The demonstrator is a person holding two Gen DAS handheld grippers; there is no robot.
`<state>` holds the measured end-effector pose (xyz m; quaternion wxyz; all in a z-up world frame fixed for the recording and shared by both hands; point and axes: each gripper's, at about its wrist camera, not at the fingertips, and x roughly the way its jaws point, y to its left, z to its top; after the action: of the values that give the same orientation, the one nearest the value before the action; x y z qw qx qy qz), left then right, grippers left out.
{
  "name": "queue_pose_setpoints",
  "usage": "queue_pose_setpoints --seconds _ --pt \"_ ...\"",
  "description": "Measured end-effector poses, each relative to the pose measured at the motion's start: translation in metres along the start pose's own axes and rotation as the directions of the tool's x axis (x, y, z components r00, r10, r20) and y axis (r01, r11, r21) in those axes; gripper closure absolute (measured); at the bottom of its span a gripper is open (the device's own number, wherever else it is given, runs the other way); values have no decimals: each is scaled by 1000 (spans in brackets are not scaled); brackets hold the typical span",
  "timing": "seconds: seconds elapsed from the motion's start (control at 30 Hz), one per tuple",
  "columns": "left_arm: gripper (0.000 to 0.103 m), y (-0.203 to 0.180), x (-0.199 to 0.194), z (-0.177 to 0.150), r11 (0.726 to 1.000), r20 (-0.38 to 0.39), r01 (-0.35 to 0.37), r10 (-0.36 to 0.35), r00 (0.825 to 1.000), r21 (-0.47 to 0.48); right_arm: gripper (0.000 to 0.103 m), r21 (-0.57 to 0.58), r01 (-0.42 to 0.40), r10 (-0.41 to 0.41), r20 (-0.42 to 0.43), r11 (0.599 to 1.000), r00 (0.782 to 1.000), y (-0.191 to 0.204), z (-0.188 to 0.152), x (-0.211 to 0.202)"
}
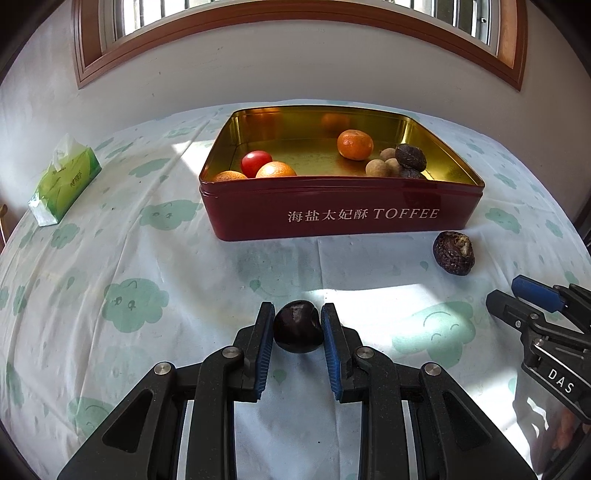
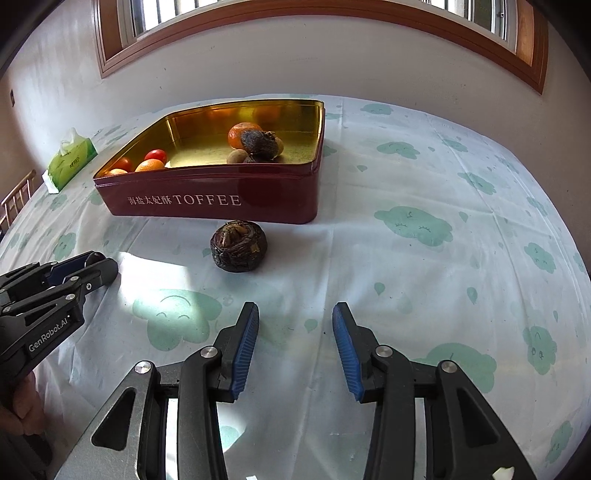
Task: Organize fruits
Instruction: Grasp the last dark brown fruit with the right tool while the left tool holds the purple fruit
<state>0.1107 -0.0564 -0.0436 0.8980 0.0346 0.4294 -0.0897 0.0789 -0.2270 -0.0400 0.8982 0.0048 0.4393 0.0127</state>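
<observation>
My left gripper (image 1: 297,314) is shut on a small dark round fruit (image 1: 297,328), held above the tablecloth in front of the red toffee tin (image 1: 332,214). Inside the tin lie oranges (image 1: 355,144), a red tomato (image 1: 255,163), pale round longans (image 1: 380,166) and dark wrinkled fruits (image 1: 410,156). Another dark wrinkled fruit (image 2: 238,246) sits on the cloth just in front of the tin (image 2: 221,201). My right gripper (image 2: 294,314) stands open with nothing between its fingers, short of that fruit. The left gripper (image 2: 92,264) shows at the left edge of the right wrist view.
A green tissue pack (image 1: 64,181) lies at the far left of the table. The wall and a wooden window frame (image 1: 295,22) rise behind the table. A wooden chair back (image 2: 16,199) shows at the left. The tablecloth (image 2: 443,221) stretches wide to the right of the tin.
</observation>
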Motion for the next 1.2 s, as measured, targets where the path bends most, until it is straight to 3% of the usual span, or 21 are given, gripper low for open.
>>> queue_pose_setpoints --seconds 0.43,1.2 --pt "76 23 0 2 999 -15 -23 23 1000 -25 63 -73 -22 22 -1 997 1000 33 19 17" --pt "76 28 -1 4 999 -14 -27 27 1000 -31 69 -91 -4 6 24 996 1000 44 33 29"
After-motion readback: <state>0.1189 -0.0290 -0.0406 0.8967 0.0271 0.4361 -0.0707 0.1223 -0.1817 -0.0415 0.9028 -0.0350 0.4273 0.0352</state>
